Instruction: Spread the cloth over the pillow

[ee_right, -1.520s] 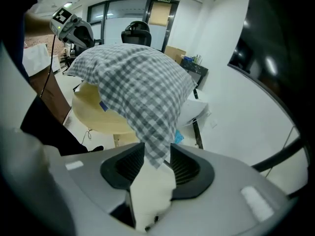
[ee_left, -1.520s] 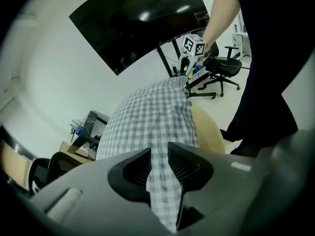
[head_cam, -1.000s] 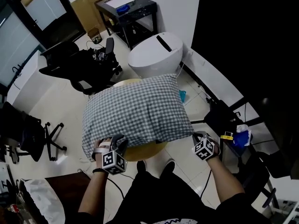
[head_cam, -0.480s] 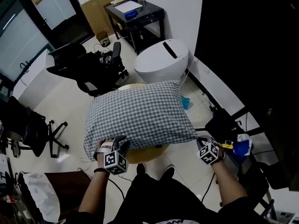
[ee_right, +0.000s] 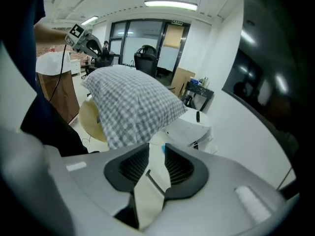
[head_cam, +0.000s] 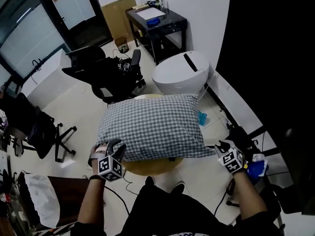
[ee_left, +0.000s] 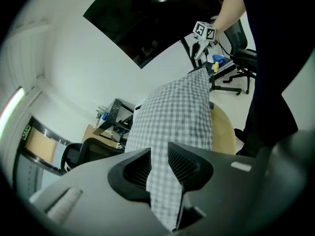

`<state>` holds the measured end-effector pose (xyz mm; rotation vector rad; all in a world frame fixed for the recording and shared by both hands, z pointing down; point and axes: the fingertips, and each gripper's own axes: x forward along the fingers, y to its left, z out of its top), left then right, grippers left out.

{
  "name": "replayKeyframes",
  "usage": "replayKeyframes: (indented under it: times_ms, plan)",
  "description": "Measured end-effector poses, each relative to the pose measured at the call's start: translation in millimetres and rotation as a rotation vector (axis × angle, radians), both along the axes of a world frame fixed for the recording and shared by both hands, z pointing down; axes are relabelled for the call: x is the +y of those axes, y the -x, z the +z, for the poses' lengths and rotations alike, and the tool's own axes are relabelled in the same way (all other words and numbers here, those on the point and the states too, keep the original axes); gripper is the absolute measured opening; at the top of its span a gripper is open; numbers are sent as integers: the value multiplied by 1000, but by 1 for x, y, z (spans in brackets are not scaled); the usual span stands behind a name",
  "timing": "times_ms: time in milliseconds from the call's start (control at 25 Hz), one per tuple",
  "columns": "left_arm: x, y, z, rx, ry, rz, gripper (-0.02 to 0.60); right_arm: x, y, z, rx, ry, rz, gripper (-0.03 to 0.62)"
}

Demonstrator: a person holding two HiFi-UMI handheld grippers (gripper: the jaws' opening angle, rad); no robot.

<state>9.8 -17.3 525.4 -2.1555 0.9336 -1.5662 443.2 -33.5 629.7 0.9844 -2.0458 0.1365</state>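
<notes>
A grey-and-white checked cloth (head_cam: 155, 127) covers the pillow on a round wooden table (head_cam: 147, 167). My left gripper (head_cam: 114, 149) is at the cloth's near left corner and is shut on it; the fabric (ee_left: 179, 112) runs pinched between the left gripper's (ee_left: 158, 154) pads. My right gripper (head_cam: 219, 145) sits just off the near right corner. The right gripper's (ee_right: 156, 154) jaws are opening with only floor showing between them. The cloth (ee_right: 133, 100) lies a little ahead and left of it. The pillow itself is hidden under the cloth.
A white rounded appliance (head_cam: 184, 73) stands behind the table, a black desk (head_cam: 157, 21) beyond it. Black office chairs (head_cam: 106, 73) stand at the left. A dark stand with a blue item (head_cam: 256, 167) is close by my right gripper.
My right gripper has let go of the cloth's right corner and moved slightly right of it. The left gripper keeps its hold on the left corner.
</notes>
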Motion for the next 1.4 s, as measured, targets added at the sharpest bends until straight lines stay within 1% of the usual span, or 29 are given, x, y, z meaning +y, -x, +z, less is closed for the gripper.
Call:
replayKeyframes:
  times_ms: [120,240,360,440,560,720,800,920,1040,1120,1240,1400]
  plan:
    - [-11,30,-16,-21,-31,-37,97,-29,9,-30,-40,-46,-26,114]
    - [-27,57,-31,-38,-55,-62,97,-61,27,-56,-50,-80,-90,126]
    - [-45,71,-45,-39,-74,-64,97,-97,43,-76,-45,-96,-128,137]
    - [-59,75,-48,-32,-80,-49,97,-120,53,-85,-28,-98,-143,140]
    - [-79,69,-50,-6,-78,-5,97,-150,66,-94,28,-101,-163,141]
    - [-108,51,-54,67,-98,56,97,-189,79,-99,99,-93,-169,141]
    - [-120,41,-55,91,-94,91,97,-206,81,-100,125,-79,-165,141]
    - [-135,28,-52,104,-78,127,97,-231,83,-92,147,-35,-175,141]
    - [-145,18,-44,100,-60,138,97,-251,87,-72,226,10,-265,141]
    - [-154,14,-38,85,-43,127,97,-268,89,-55,273,42,-332,146]
    - [-165,6,-30,92,-14,99,97,-288,93,-27,299,107,-420,150]
    - [-184,-3,-21,106,7,77,97,-302,98,10,332,190,-526,160]
